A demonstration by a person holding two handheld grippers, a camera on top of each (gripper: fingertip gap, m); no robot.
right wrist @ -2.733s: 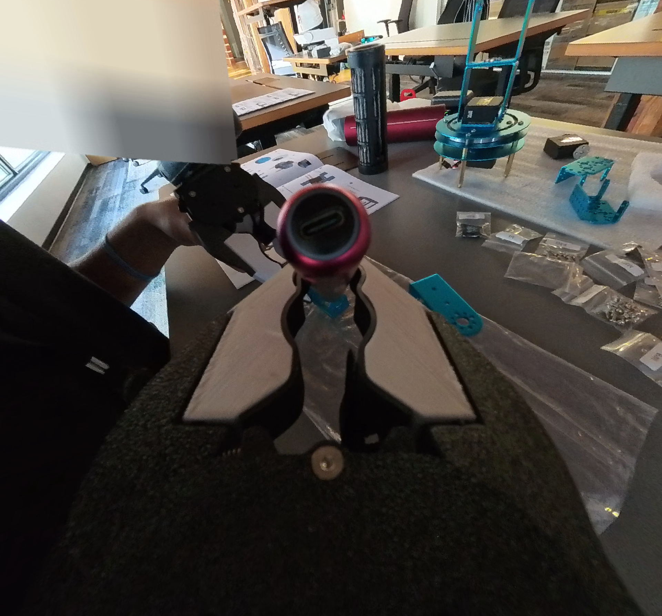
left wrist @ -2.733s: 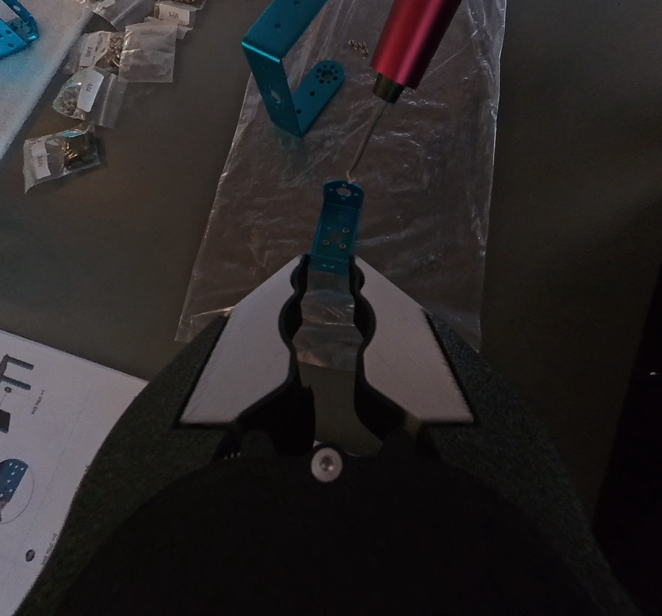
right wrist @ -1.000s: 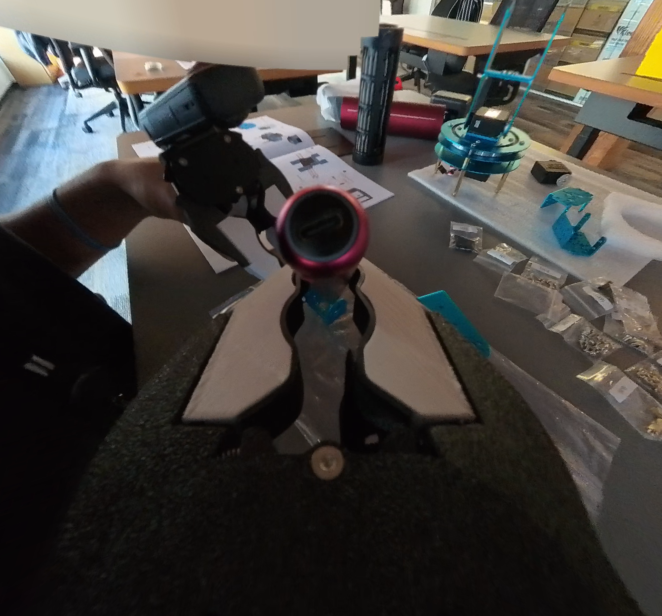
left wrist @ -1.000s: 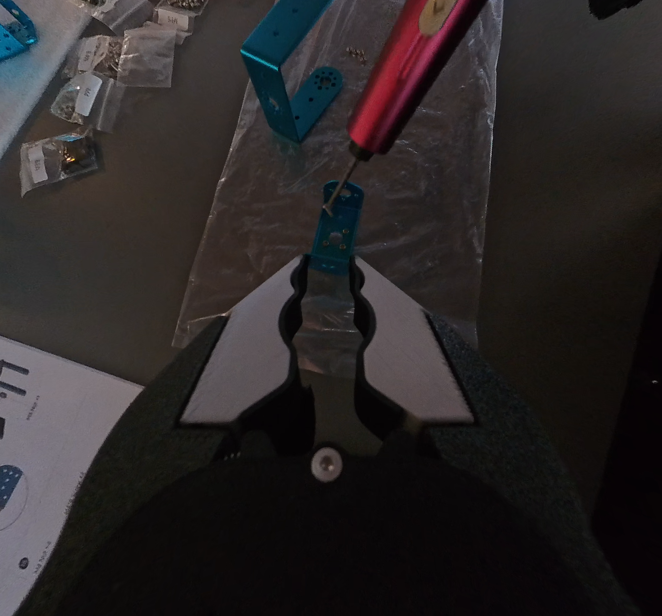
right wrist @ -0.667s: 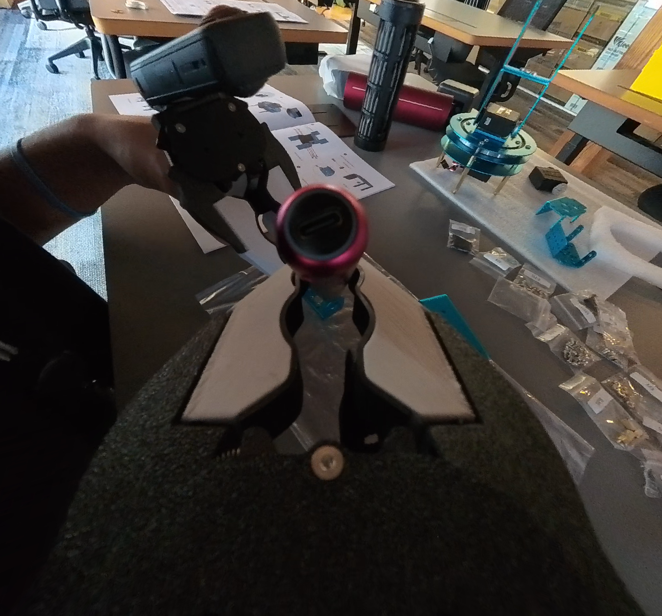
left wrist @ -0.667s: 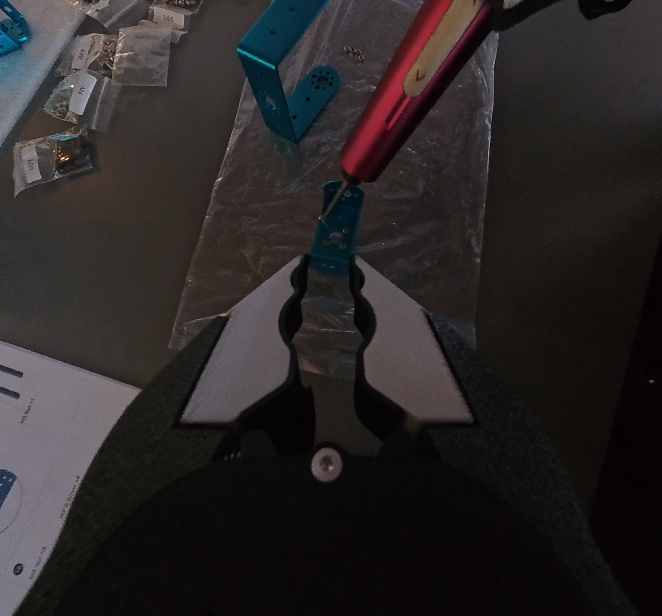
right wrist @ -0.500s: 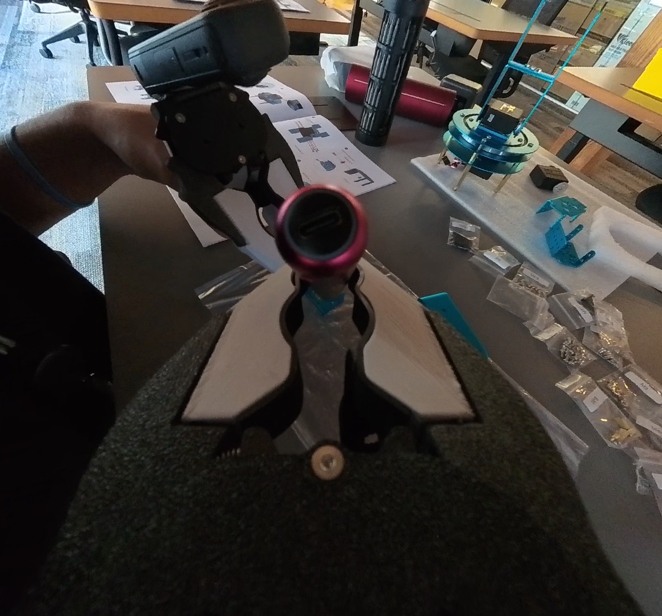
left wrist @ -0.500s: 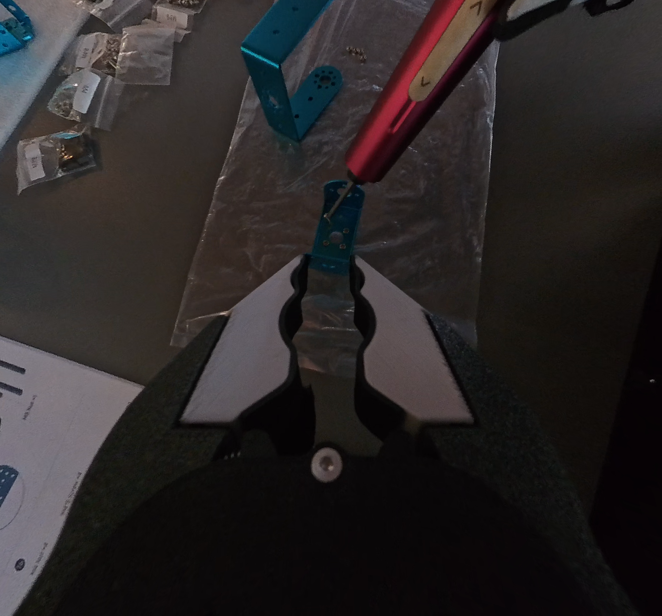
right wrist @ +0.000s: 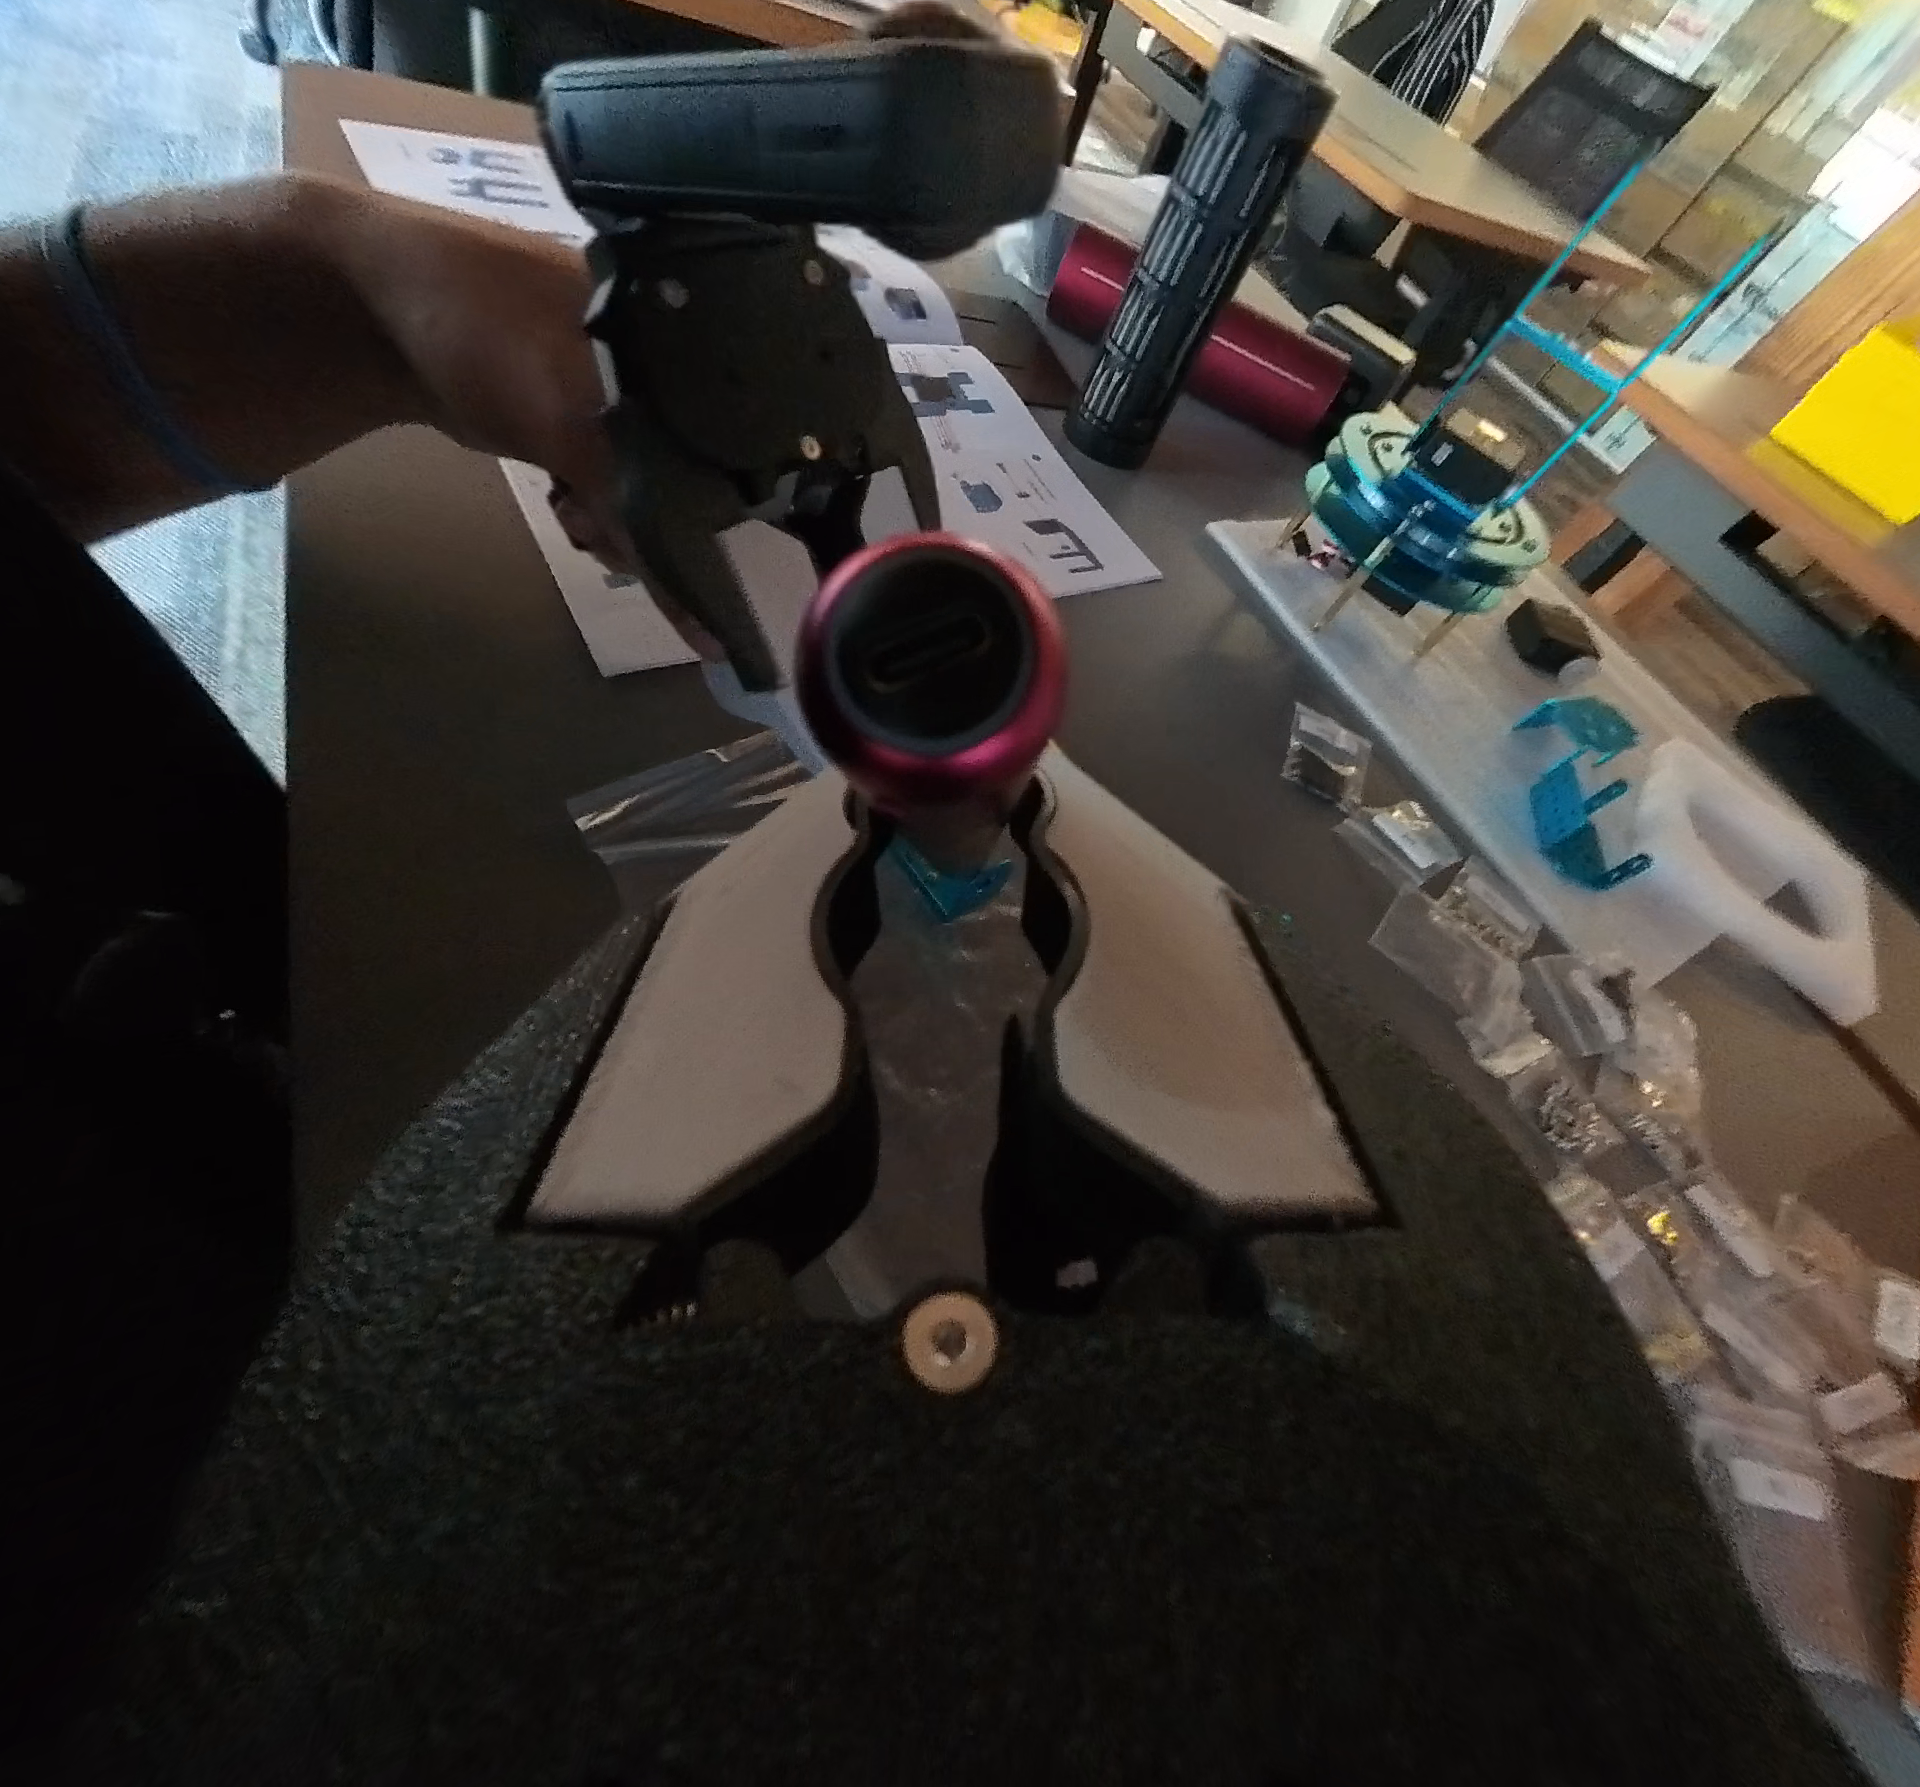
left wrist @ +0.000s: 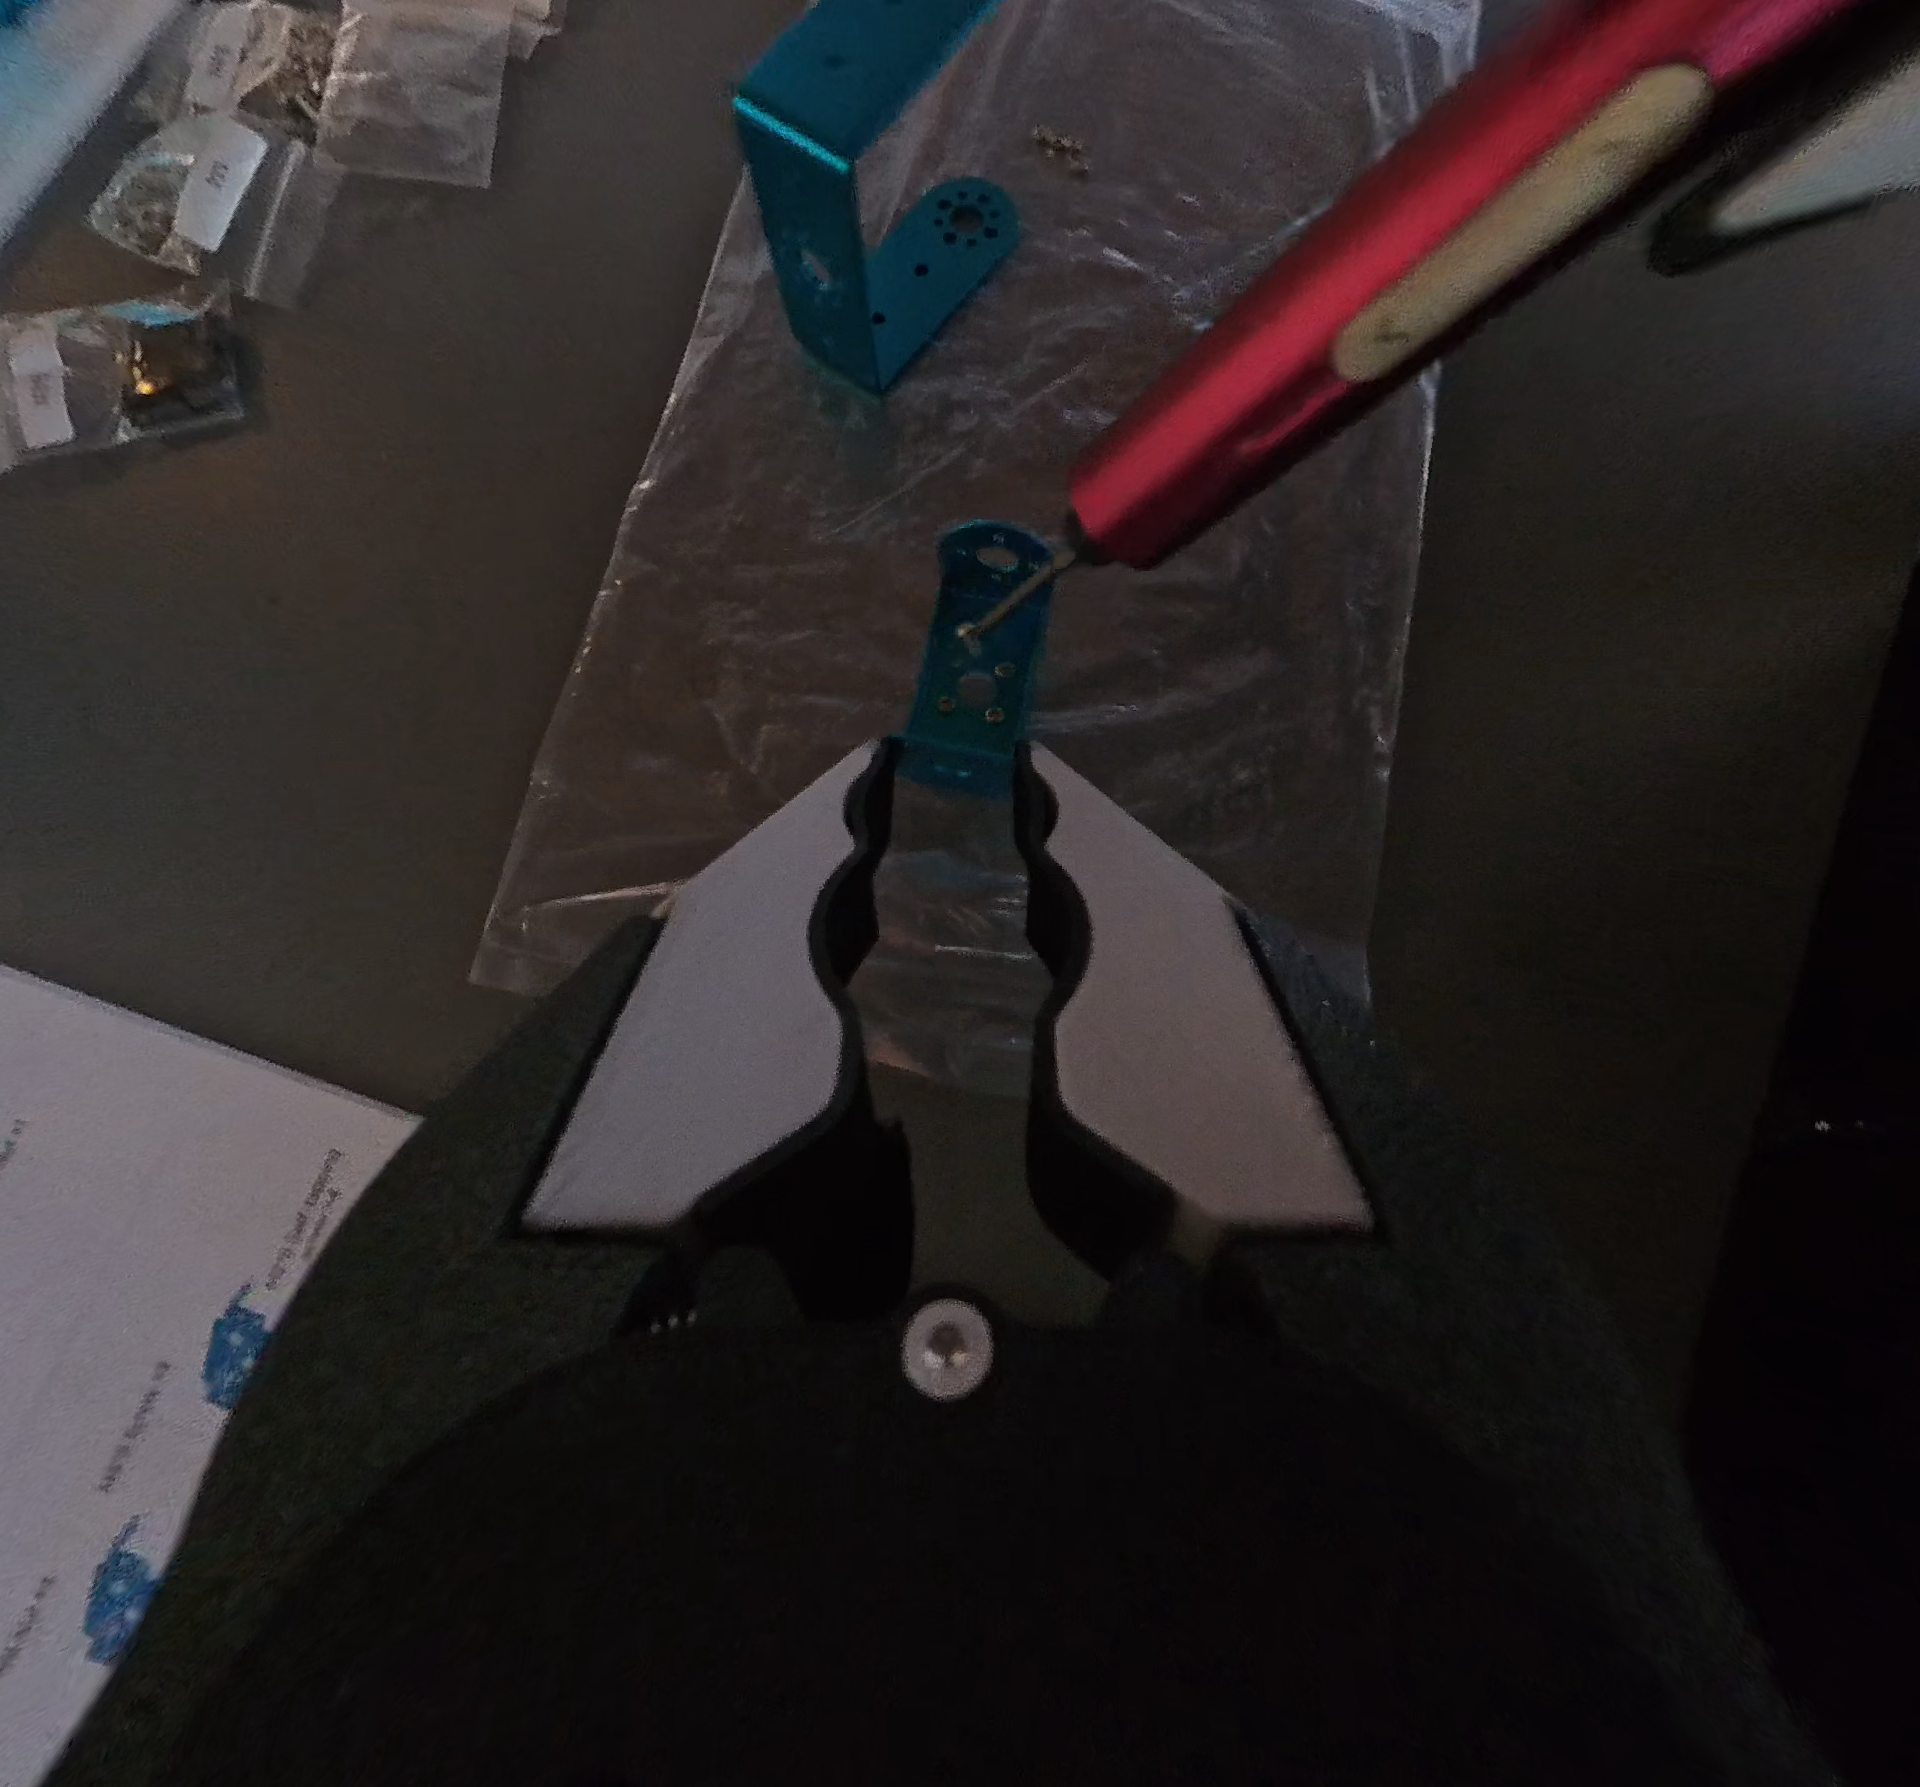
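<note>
Clamping the base of a small blue perforated bracket (left wrist: 977, 667) over the crinkled clear plastic sheet (left wrist: 1195, 657), the left gripper (left wrist: 958, 769) held it upright while the right gripper (right wrist: 940, 802) squeezed a smooth red metal electric screwdriver (left wrist: 1382, 283), whose thin bit touched the bracket's face. A blue U-shaped bracket (left wrist: 873, 148) stood near the sheet's far edge, well apart. Small bagged hardware packets (left wrist: 281, 96) crowded the dark matte tabletop's (left wrist: 312, 594) far left corner, white instruction sheets (left wrist: 125, 1249) its near left edge, leaving the right side open.
</note>
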